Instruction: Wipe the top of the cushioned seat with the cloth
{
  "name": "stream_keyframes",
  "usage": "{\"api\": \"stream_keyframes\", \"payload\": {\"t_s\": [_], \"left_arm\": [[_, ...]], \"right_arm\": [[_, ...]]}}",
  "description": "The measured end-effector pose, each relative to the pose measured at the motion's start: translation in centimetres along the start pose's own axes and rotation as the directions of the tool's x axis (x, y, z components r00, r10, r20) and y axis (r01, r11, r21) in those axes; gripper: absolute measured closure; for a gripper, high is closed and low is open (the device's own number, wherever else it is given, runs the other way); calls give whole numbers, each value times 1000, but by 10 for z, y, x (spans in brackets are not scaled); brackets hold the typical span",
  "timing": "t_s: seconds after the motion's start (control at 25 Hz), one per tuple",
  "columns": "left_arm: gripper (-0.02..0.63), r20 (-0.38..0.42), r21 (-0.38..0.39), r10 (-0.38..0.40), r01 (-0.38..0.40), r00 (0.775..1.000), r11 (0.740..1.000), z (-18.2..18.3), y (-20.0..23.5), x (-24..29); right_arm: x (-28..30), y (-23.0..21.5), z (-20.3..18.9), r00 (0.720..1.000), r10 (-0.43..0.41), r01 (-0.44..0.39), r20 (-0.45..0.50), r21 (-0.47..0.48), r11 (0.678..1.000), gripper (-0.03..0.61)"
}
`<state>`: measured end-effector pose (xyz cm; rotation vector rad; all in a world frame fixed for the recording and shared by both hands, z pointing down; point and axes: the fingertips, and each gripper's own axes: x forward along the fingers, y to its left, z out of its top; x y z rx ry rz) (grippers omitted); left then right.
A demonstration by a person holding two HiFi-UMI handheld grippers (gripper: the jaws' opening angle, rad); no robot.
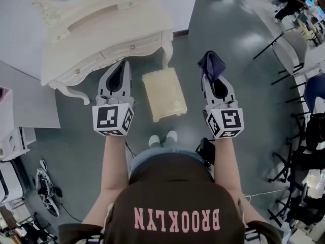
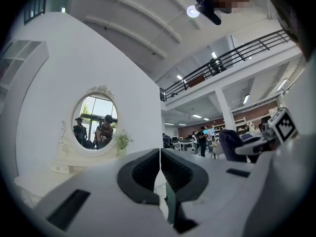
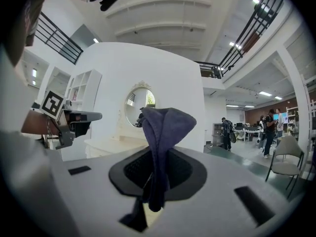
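Observation:
The cushioned seat (image 1: 163, 93), a cream stool with a pale yellow top, stands on the floor before the white dressing table (image 1: 101, 37). My right gripper (image 1: 212, 75) is held to the right of the seat, shut on a dark purple cloth (image 1: 212, 65) that sticks up from its jaws; the right gripper view shows the cloth (image 3: 160, 132) pinched and folded upward. My left gripper (image 1: 120, 75) hovers left of the seat, its jaws shut with nothing between them (image 2: 160, 169). Both grippers point up and away from the seat.
An oval mirror (image 2: 95, 123) sits on the dressing table against a white partition. A grey panel (image 1: 28, 105) lies at the left. Chairs and stands (image 1: 299, 85) crowd the right side. The person's feet (image 1: 162, 139) stand just behind the seat.

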<state>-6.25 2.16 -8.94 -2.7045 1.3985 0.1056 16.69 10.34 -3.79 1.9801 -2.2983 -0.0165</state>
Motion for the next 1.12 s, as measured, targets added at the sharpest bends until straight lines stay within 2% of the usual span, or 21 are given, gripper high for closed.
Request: {"api": "stream_keyframes", "payload": {"t_s": [0.44, 0.64, 1.12], "left_arm": [[607, 1, 2, 0, 0, 1000, 1000, 0, 4, -4], [607, -12, 30, -12, 13, 1000, 999, -3, 1, 0], [607, -21, 15, -22, 23, 1000, 1000, -9, 2, 0]], "right_arm": [[-7, 0, -9, 1000, -4, 4, -15, -3, 1000, 538], [-5, 4, -10, 1000, 0, 0, -23, -14, 1000, 539], [-1, 7, -13, 999, 0, 0, -34, -6, 1000, 539]]}}
